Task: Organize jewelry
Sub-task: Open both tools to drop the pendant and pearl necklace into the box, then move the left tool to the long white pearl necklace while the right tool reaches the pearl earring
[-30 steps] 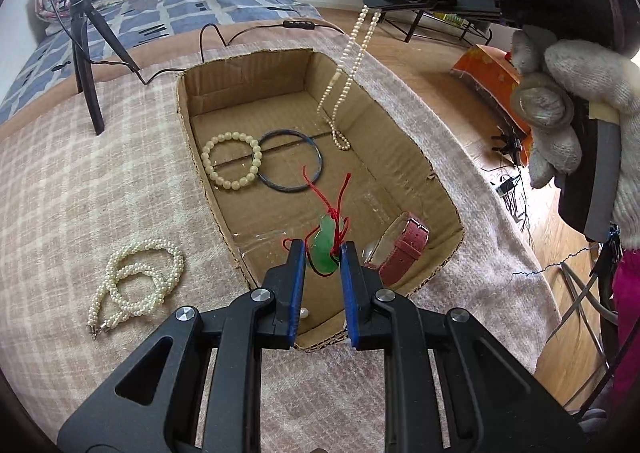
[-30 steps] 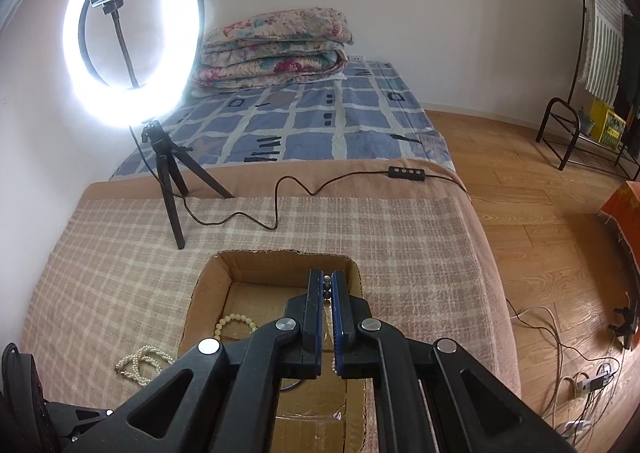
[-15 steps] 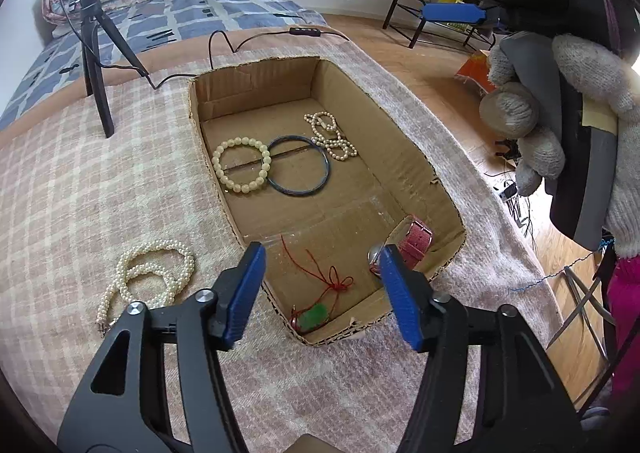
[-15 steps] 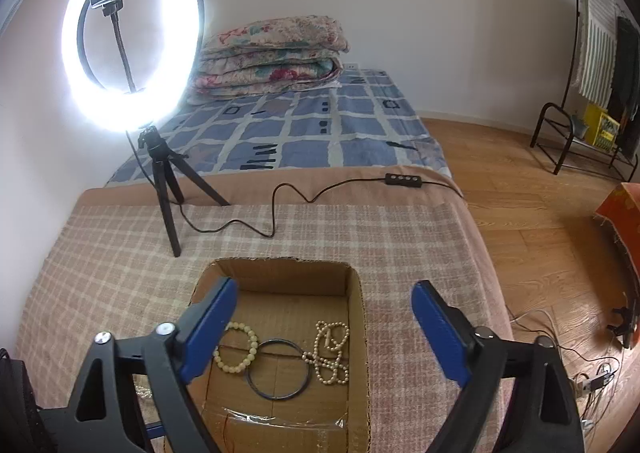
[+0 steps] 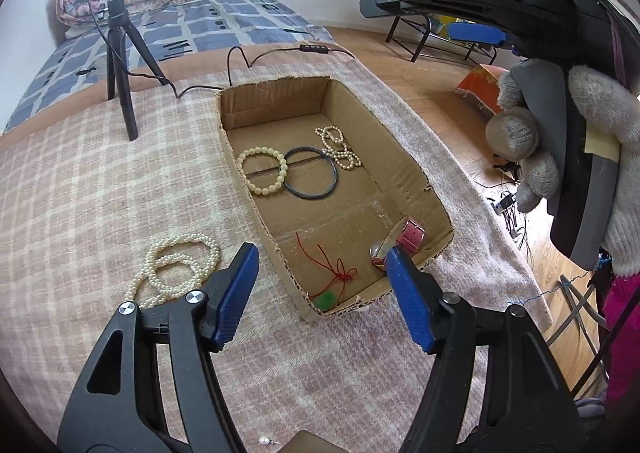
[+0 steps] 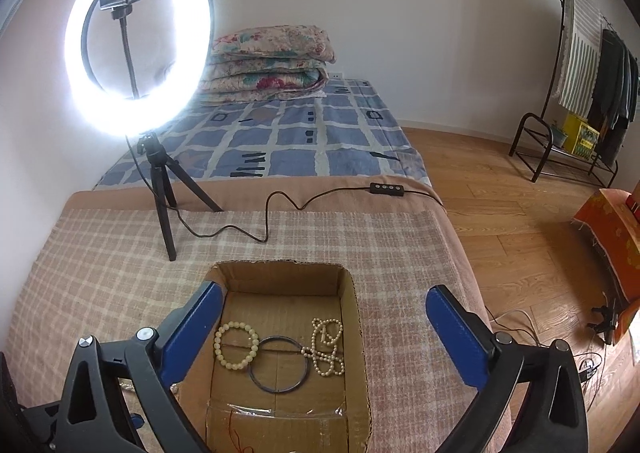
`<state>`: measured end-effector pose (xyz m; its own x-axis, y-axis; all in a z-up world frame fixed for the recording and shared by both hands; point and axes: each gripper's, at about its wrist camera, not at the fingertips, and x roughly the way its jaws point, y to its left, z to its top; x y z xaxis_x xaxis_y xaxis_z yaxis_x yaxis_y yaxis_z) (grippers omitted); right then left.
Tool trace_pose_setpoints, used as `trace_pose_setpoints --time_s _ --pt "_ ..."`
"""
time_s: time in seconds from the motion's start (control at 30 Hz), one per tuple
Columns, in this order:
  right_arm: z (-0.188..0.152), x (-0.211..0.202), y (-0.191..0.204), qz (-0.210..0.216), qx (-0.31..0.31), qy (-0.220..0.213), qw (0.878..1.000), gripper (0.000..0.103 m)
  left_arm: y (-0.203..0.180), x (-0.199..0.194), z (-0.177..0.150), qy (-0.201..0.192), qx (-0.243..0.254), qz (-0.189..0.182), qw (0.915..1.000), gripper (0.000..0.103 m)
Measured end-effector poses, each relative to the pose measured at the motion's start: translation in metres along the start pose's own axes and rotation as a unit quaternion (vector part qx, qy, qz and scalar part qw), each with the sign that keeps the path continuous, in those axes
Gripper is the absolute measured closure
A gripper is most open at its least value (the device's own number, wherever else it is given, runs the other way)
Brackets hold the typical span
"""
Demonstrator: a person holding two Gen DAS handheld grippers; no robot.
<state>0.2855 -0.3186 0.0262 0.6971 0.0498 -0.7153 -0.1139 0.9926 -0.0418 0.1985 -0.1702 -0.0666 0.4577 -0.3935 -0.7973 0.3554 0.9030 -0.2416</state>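
Observation:
An open cardboard box (image 5: 276, 101) sits on the checked blanket. It holds a cream bead bracelet (image 5: 262, 171), a dark bangle (image 5: 312, 177), a small pearl necklace (image 5: 338, 149), a pink-strapped watch (image 5: 410, 235) and a green pendant on a red cord (image 5: 325, 299). My left gripper (image 5: 320, 253) hovers above the box's near end, jaws opening, nothing between them. My right gripper (image 6: 323, 289) hangs over the box (image 6: 280, 275), jaws opening and empty, above the pearl necklace (image 6: 328, 345). A longer pearl necklace (image 5: 176, 269) lies on the blanket left of the box.
A ring light on a tripod (image 6: 160, 181) stands behind the box, its cable and control (image 6: 384, 189) trailing across the blanket. A gloved hand (image 5: 560, 157) holds the right gripper at upper right. A tiny pearl piece (image 5: 264, 441) lies near my left gripper's base. Wooden floor lies to the right.
Both grippers went from shut to wide open and rose. The green pendant dropped into the box's near corner. The small pearl necklace fell from the right gripper into the far end.

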Motion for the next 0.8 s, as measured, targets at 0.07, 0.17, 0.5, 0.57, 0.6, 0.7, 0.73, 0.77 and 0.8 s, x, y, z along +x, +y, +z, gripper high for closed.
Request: trace_pose_setpoints --time_s 0.07,0.17,0.5,0.57,0.6,0.7,0.73,0.77,0.8 --pt "0.000 -0.009 0.002 -0.002 0.000 -0.005 1.000 0.000 0.002 -0.007 -0.003 -0.003 0.004 0.004 1.0000 0.035" --pt "-0.001 -0.025 0.005 -0.005 0.002 -0.015 1.000 0.000 0.010 -0.017 -0.006 -0.005 0.008 0.007 0.9999 0.035" --pt "-0.021 -0.077 0.019 0.005 0.010 -0.052 0.999 0.000 0.061 -0.060 -0.010 -0.034 -0.023 0.022 0.9989 0.035" --pt "-0.029 -0.086 0.024 0.010 0.007 -0.057 0.998 0.000 0.075 -0.069 -0.010 -0.040 -0.037 0.025 0.9982 0.035" --pt "-0.034 -0.090 0.027 0.014 0.005 -0.060 0.998 0.000 0.080 -0.072 -0.010 -0.042 -0.044 0.023 0.9979 0.035" --pt "-0.048 -0.104 0.038 0.031 -0.002 -0.064 0.997 0.000 0.095 -0.080 -0.012 -0.046 -0.059 0.020 0.9970 0.035" --pt "-0.052 -0.106 0.041 0.037 -0.005 -0.064 0.997 0.000 0.100 -0.081 -0.013 -0.048 -0.061 0.020 0.9968 0.035" --pt "-0.058 -0.110 0.046 0.043 -0.011 -0.063 0.997 0.000 0.102 -0.082 -0.014 -0.049 -0.062 0.021 0.9966 0.035" --pt "-0.063 -0.113 0.051 0.047 -0.017 -0.061 0.997 0.000 0.106 -0.081 -0.015 -0.048 -0.063 0.021 0.9966 0.035"
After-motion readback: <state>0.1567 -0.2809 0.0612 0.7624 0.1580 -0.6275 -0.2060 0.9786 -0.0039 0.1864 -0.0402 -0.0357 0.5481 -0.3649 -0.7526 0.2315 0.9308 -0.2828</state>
